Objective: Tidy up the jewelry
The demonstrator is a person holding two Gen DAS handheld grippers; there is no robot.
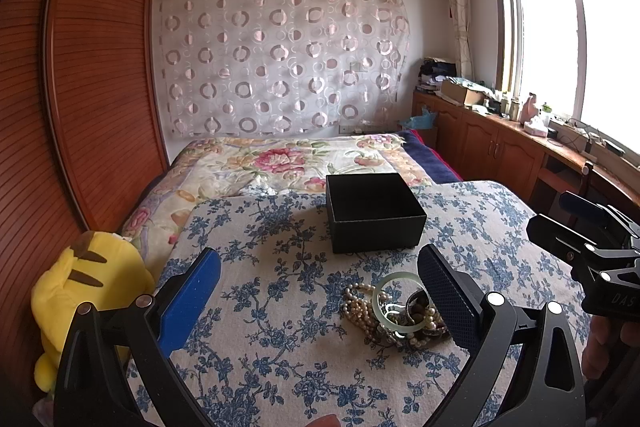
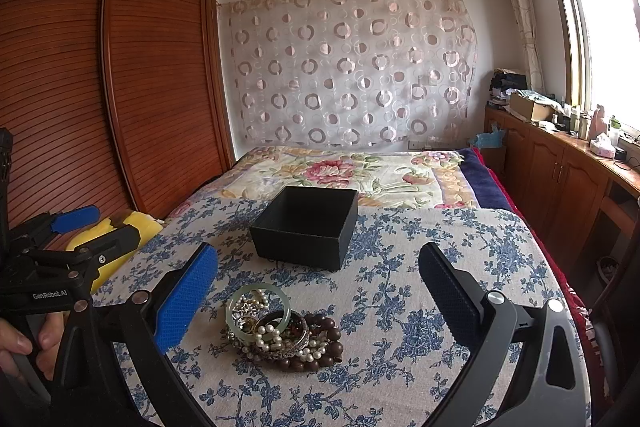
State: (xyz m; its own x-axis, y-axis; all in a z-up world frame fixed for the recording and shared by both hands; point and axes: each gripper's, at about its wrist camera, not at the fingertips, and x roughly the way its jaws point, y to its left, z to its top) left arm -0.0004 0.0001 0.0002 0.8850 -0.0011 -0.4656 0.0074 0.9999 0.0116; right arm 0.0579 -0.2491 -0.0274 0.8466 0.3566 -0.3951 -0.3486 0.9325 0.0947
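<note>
Jewelry (image 2: 280, 327) lies in one tangled heap on the blue-flowered cloth (image 2: 400, 287) spread over the bed, just in front of the open black box (image 2: 308, 227), which looks empty from here. The heap holds a pale green bangle (image 2: 258, 311), strands of pearl beads (image 2: 272, 337), a dark wooden bead bracelet (image 2: 320, 343) and a metal cuff (image 2: 296, 343) (smaller pieces inside are too knotted to name).

Both claws hover above the cloth, neither touching anything. The left claw (image 1: 320, 303) stands wide open with the heap near its right-hand finger; the right claw (image 2: 320, 299) is likewise spread wide, the heap nearer its blue pad (image 2: 188, 299).

The bangle is probably stiff, smooth and brittle, so it would slip under a hard pinch and could chip if dropped; gripping across its rim where it rises clear of the beads seems safest. The bead strands are limp and light, likely to drape and drag neighbours along, so they want a pinch at a bunched section and a slow lift. The cuff looks rigid and easy to clamp by its wall.
</note>
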